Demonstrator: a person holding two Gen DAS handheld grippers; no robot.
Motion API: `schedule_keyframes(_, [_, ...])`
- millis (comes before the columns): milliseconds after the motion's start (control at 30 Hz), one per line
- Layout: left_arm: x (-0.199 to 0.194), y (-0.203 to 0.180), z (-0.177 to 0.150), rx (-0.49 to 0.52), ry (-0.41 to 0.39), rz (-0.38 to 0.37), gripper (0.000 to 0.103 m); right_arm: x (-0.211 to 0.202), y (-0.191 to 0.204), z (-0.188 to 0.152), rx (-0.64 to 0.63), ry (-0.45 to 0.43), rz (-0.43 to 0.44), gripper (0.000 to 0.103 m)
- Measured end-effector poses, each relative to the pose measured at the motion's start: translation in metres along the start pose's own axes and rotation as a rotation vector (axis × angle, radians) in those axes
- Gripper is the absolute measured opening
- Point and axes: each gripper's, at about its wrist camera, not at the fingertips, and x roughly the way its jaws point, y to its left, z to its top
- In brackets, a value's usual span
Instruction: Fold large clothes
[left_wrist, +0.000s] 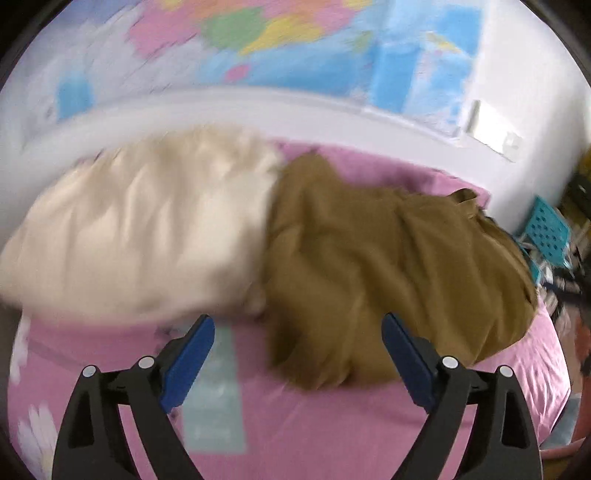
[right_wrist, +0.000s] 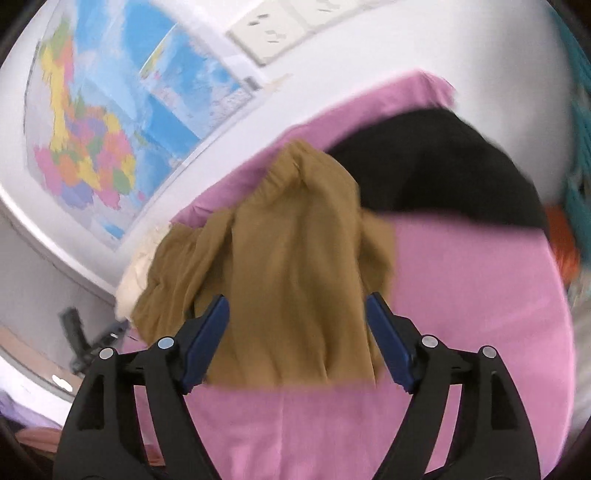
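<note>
A mustard-brown garment (left_wrist: 369, 258) lies crumpled on the pink bed sheet (left_wrist: 295, 424). In the left wrist view its near hem reaches down between the fingers of my left gripper (left_wrist: 297, 323), which stands open with nothing pressed. In the right wrist view the same brown garment (right_wrist: 288, 266) lies between and beyond the blue pads of my right gripper (right_wrist: 297, 304); the jaws stand wide apart and do not press the cloth. Both views are blurred.
A cream garment (left_wrist: 140, 229) lies left of the brown one. A black garment (right_wrist: 443, 170) sits at the far side of the pink sheet (right_wrist: 461, 295). A colourful wall map (right_wrist: 110, 110) and a white wall socket (right_wrist: 273, 33) hang behind. A turquoise basket (left_wrist: 546, 229) stands at the right.
</note>
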Motion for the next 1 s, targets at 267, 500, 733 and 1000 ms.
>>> schedule_keyframes(267, [0.053, 0.004, -0.02, -0.126, 0.154, -0.177, 0.091, 0.034, -0.016, -0.029, 0.131, 0.053, 0.104, 0.079])
schedule_keyframes(500, [0.064, -0.009, -0.013, -0.122, 0.123, -0.145, 0.087, 0.074, 0.001, -0.015, 0.098, 0.024, 0.067, 0.079])
schedule_keyframes(733, [0.047, -0.021, 0.003, -0.135, 0.108, -0.171, 0.033, 0.058, 0.022, -0.003, 0.058, -0.049, 0.126, 0.025])
schedule_keyframes(1000, [-0.025, -0.035, -0.006, -0.06, 0.049, -0.299, 0.028, -0.023, 0.058, -0.022, -0.076, -0.119, 0.197, 0.023])
